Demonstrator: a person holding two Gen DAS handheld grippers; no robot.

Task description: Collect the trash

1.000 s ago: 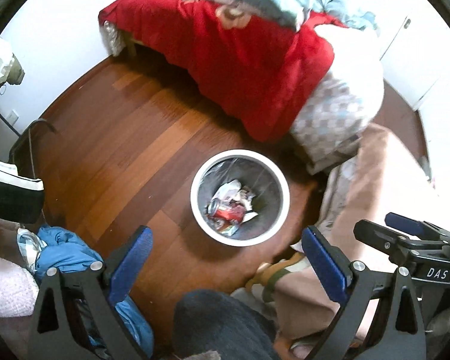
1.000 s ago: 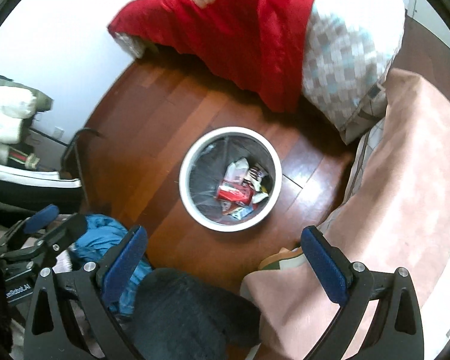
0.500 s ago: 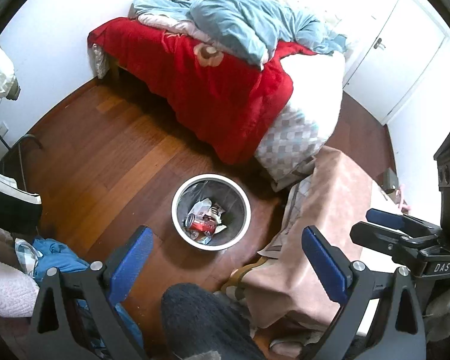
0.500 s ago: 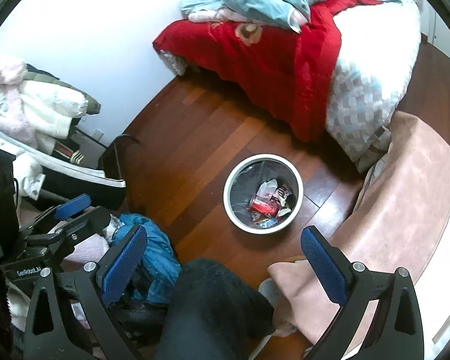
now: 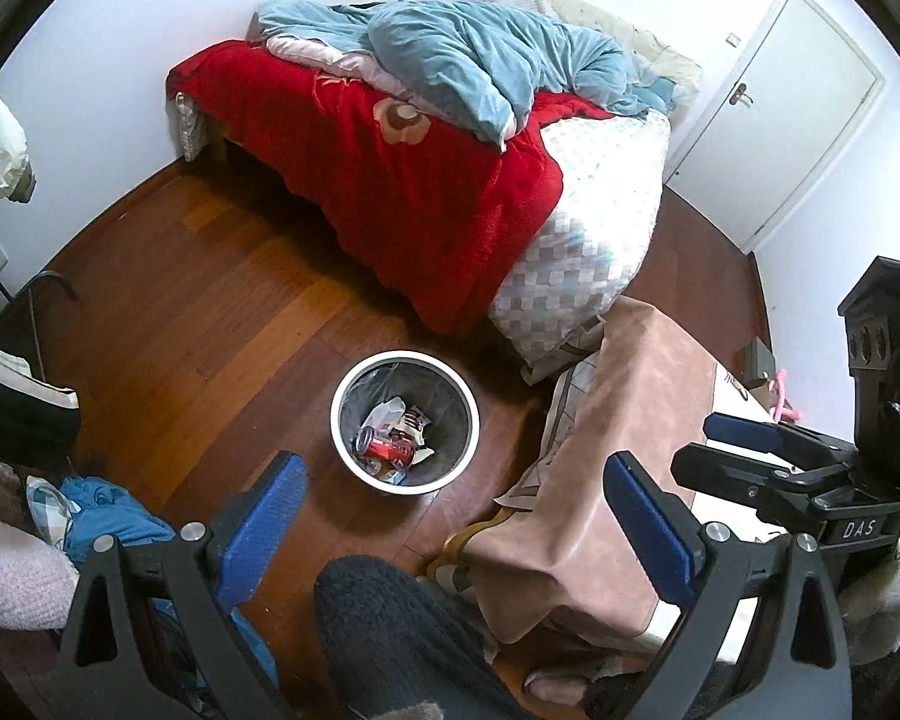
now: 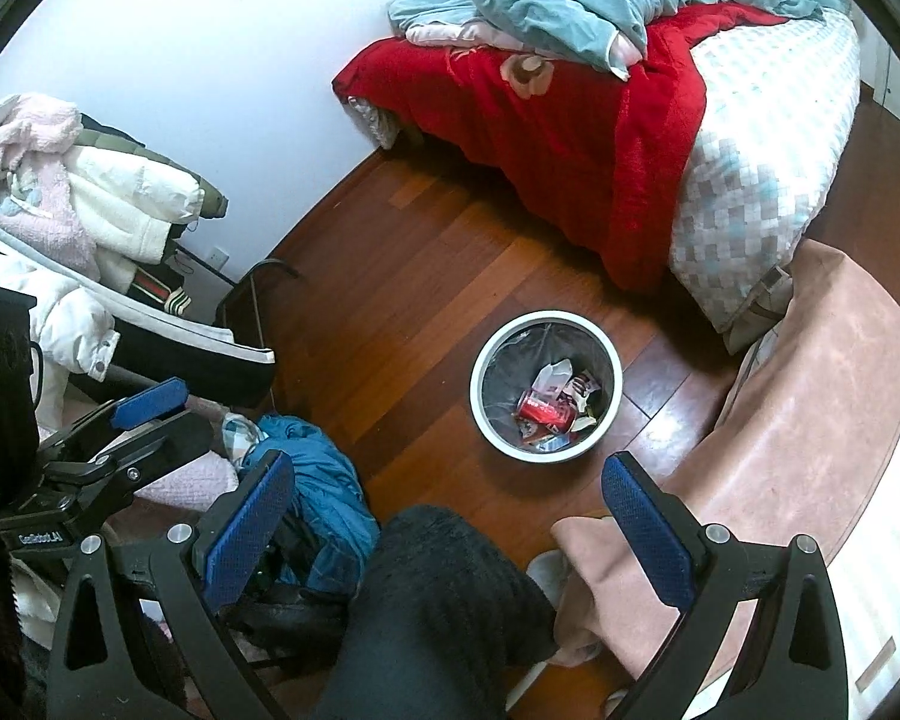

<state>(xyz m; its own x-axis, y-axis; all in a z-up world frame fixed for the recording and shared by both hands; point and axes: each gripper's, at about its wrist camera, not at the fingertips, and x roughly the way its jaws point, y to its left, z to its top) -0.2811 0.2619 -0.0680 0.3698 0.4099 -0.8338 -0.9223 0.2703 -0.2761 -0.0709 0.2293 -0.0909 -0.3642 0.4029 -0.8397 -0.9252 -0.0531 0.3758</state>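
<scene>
A white-rimmed waste bin [image 5: 354, 384] [image 6: 485, 360] stands on the wooden floor, lined with a clear bag. Inside lie a red drink can [image 5: 387, 450] [image 6: 546, 410] and crumpled paper wrappers [image 5: 390, 414] [image 6: 555, 375]. My left gripper [image 5: 456, 516] hangs high above the floor, open and empty, with the bin ahead between its blue pads. My right gripper [image 6: 450, 516] is also open and empty, high above the bin. Each gripper shows in the other's view: the right one at the far right [image 5: 774, 450], the left one at the far left [image 6: 132, 432].
A bed [image 5: 594, 228] with a red blanket [image 5: 402, 180] and blue duvet fills the back. A tan-covered table [image 5: 618, 456] lies right of the bin. Blue clothes [image 6: 324, 504] and piled garments [image 6: 72, 192] sit left. A person's dark-clad leg [image 6: 444, 600] is below. A white door [image 5: 804, 102] stands at the back right.
Both grippers have risen and pulled back from the bin, which now looks smaller and farther. More of the bed, door and clothes pile has come into view. Both stayed open.
</scene>
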